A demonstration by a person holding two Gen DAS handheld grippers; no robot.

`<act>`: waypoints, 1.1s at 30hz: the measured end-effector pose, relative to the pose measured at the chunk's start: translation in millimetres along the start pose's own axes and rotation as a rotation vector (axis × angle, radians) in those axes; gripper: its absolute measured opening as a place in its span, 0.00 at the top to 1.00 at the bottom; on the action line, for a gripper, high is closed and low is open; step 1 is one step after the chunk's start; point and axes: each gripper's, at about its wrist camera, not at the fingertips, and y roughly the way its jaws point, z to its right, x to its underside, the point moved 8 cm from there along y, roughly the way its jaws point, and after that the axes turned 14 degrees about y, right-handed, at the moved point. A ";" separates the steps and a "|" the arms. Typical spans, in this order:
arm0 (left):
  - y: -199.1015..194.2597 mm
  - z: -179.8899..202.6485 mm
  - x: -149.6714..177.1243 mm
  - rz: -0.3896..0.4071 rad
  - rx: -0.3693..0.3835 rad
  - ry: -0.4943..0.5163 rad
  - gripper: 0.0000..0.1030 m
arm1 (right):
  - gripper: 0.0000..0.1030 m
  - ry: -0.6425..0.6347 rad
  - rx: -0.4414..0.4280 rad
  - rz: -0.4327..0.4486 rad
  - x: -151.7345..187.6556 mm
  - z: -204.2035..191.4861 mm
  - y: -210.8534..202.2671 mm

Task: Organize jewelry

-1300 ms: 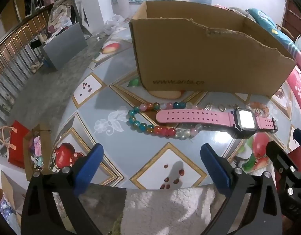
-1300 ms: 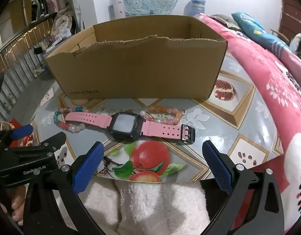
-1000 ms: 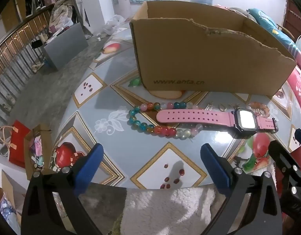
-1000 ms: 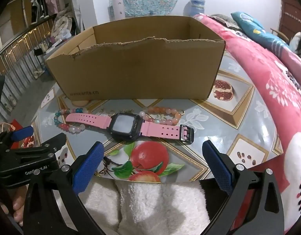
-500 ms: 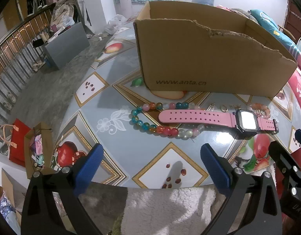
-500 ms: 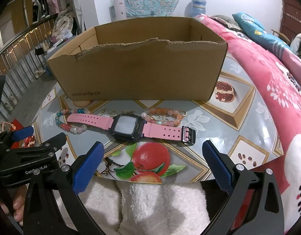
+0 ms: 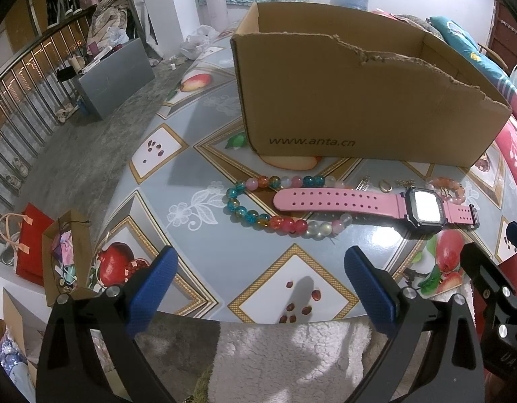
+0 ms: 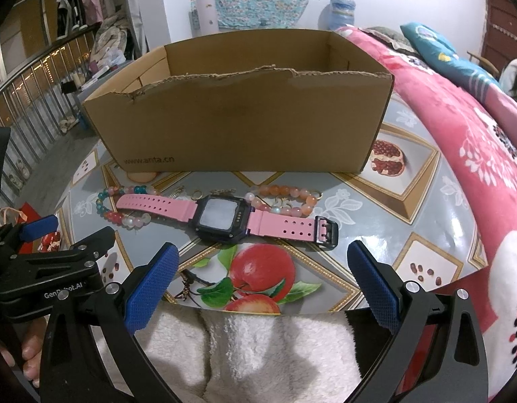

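Since the earlier frames both views have drawn slightly back; nothing on the table [image 7: 198, 235] has shifted. Left gripper [image 7: 258, 288] and right gripper [image 8: 263, 283] hover at the near edge, fingers spread wide and empty. One pink-strapped watch with a black square case [image 8: 221, 216] lies flat before one open brown cardboard box [image 8: 241, 124]. Two bracelets: a multicoloured glass-bead bracelet [image 7: 251, 213] under the strap's free end, an orange-and-pale bead bracelet [image 8: 285, 198] behind the buckle side. One small gold ring [image 7: 385, 185] sits between them.
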 end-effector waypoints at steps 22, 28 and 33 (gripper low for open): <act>-4.5 -5.6 -1.0 0.019 0.006 -0.005 0.06 | 0.07 0.005 -0.001 0.019 -2.2 2.2 -2.4; -1.7 -6.6 0.7 0.047 0.062 0.006 0.06 | 0.07 -0.080 -0.061 0.083 -5.4 -5.5 -13.2; -6.2 -5.6 -7.5 0.139 0.145 0.038 0.06 | 0.17 -0.200 -0.115 0.120 -8.8 -18.8 -12.9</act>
